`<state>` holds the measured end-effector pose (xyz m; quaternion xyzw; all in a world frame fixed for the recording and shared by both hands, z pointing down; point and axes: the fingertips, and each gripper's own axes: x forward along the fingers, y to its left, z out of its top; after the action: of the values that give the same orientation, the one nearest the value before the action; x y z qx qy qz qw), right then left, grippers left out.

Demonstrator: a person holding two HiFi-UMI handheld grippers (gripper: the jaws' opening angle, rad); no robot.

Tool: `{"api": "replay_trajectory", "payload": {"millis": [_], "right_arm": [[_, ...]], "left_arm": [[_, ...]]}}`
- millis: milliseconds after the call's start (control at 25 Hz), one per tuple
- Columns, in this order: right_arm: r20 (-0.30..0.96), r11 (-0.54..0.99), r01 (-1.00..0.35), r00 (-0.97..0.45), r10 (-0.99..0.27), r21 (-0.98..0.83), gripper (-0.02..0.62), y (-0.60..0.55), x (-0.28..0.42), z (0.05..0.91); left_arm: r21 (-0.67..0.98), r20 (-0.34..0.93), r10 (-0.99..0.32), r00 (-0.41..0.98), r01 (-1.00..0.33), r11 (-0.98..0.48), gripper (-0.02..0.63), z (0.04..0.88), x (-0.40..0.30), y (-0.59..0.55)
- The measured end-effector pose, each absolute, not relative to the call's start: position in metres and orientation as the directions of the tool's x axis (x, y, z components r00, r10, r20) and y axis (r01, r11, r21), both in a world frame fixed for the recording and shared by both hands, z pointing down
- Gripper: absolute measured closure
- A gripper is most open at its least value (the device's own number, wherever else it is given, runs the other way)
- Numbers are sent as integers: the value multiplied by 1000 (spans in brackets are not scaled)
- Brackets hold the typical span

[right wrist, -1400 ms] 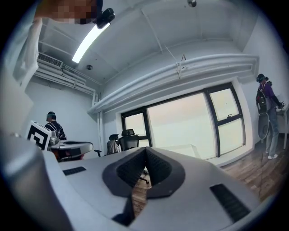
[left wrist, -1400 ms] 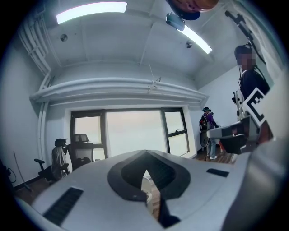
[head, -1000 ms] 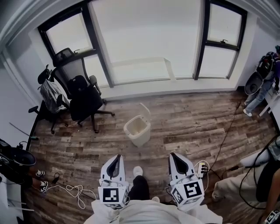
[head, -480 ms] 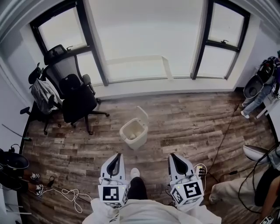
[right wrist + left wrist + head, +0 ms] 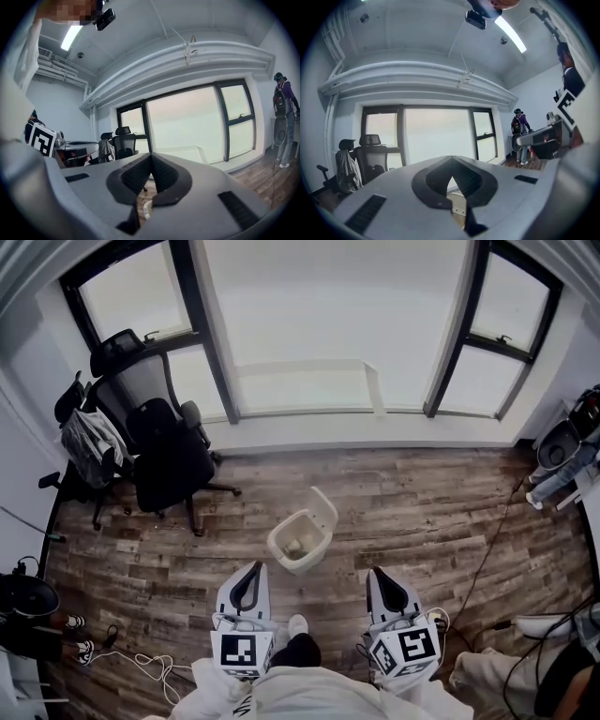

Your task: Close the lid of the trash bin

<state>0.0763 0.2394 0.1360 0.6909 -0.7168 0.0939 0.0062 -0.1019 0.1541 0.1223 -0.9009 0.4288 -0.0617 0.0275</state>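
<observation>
A cream trash bin (image 5: 298, 542) stands on the wood floor, its hinged lid (image 5: 324, 510) raised upright at the far right side; something small lies inside. My left gripper (image 5: 251, 568) is held low, just short of the bin on its left, jaws together with nothing in them. My right gripper (image 5: 378, 573) is level with it, to the bin's right, also shut and empty. In the left gripper view the left gripper (image 5: 451, 160) shows a sliver of the bin (image 5: 457, 206) through its jaw gap. In the right gripper view the right gripper (image 5: 151, 156) shows the bin rim (image 5: 146, 209).
Two black office chairs (image 5: 172, 460), one draped with a jacket (image 5: 89, 442), stand at the left by the window. Cables (image 5: 141, 664) lie at the lower left and another cable (image 5: 489, 549) crosses the right floor. A person (image 5: 562, 457) stands at the far right. My shoe (image 5: 297, 624) shows between the grippers.
The bin now sits nearer to both grippers and more centred between them. Both grippers have kept their pose and stayed shut.
</observation>
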Motion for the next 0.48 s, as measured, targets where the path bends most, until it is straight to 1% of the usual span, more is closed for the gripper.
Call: {"api": "replay_trajectory", "payload": {"millis": [160,480], "right_arm": [[161,15,-993,-34,-986,-120,572,198,70,142],[211,-17,-992,-10,-977,-125,572,134,65,156]], "left_arm": [[-99,78,-782,618,-776,-623,601,134,-118,107],[-71,144,-746,650,-745,-663,601,148,-118,44]]}}
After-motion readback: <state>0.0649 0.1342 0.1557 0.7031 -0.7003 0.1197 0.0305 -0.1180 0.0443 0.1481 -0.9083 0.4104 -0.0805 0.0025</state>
